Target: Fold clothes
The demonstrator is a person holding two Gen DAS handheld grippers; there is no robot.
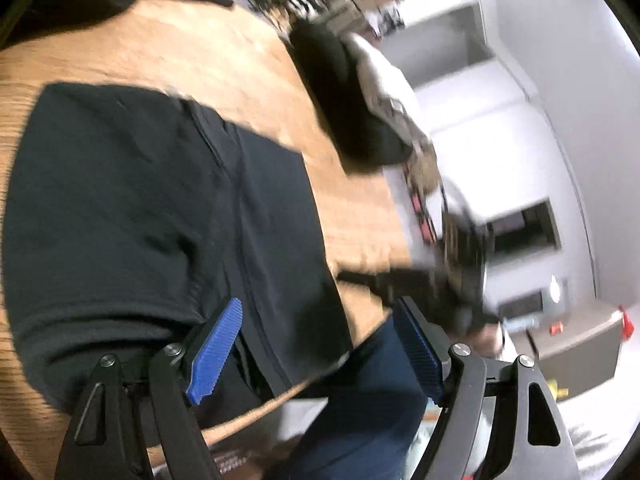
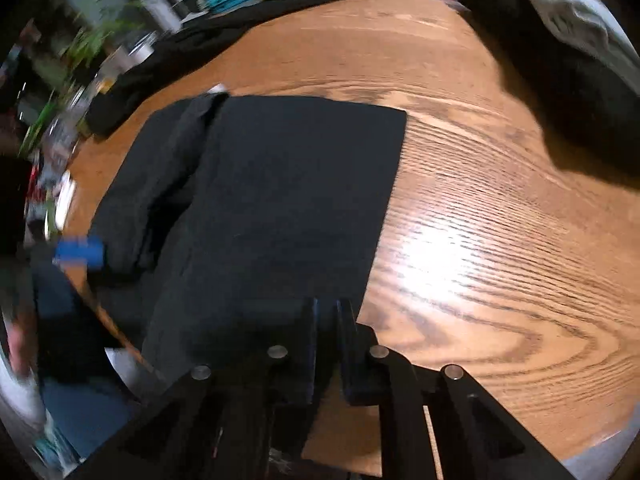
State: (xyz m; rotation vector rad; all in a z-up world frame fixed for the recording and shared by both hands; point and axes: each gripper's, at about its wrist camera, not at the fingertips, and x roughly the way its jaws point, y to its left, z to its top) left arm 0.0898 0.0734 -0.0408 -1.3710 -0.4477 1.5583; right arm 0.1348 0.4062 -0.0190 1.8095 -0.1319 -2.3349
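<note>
Just ahead of my right tool [image 2: 326, 312], nearly pressed together at its near edge, the folded garment [image 2: 280, 184] runs lengthwise away across the desk [image 2: 500, 200], while my left tool [image 1: 316, 344] hovers spread over its left side.

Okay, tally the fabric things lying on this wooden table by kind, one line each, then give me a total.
Folded dark garment: 1
Black cloth spread along the far edge: 1
Heap of dark and pale fabric: 1
Total: 3
</note>
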